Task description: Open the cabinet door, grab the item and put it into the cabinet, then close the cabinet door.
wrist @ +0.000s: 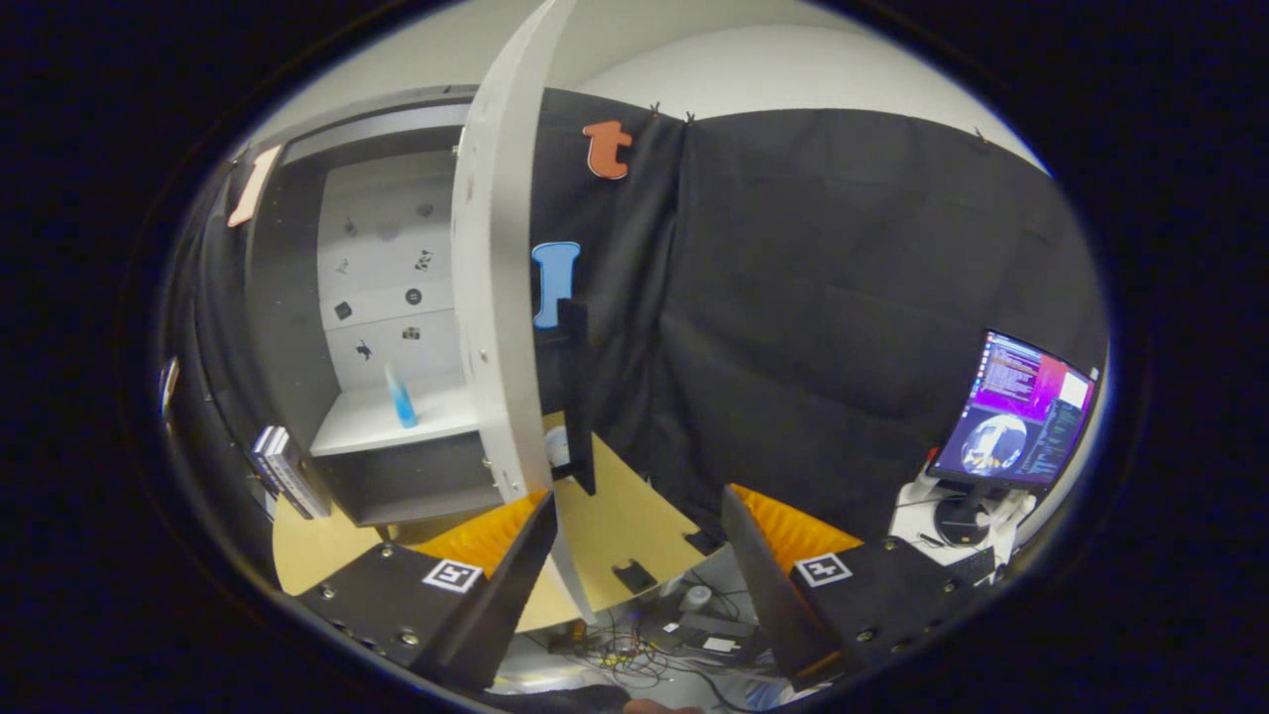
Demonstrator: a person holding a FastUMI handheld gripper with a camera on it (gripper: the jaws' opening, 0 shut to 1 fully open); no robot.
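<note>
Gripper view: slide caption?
Open tongs at the swung-open cabinet door; blue bottle already stands on the cabinet shelf.

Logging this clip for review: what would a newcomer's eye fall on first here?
The white cabinet door, swung open and seen edge-on just ahead of the tongs, whose fingers stand open with nothing between them. Behind the door, a blue bottle stands upright on the cabinet shelf. Far off beside the black cloth, a lit monitor glows.

Place: we see a lab recording booth, not a home.
Walls: black cloth [843, 297] hangs around us.
Equipment: a lit monitor [1016, 412] stands nearby; loose cables [634, 650] lie on the floor.
Prop: a lone cabinet [387, 327] sits on the table [625, 516].
</note>
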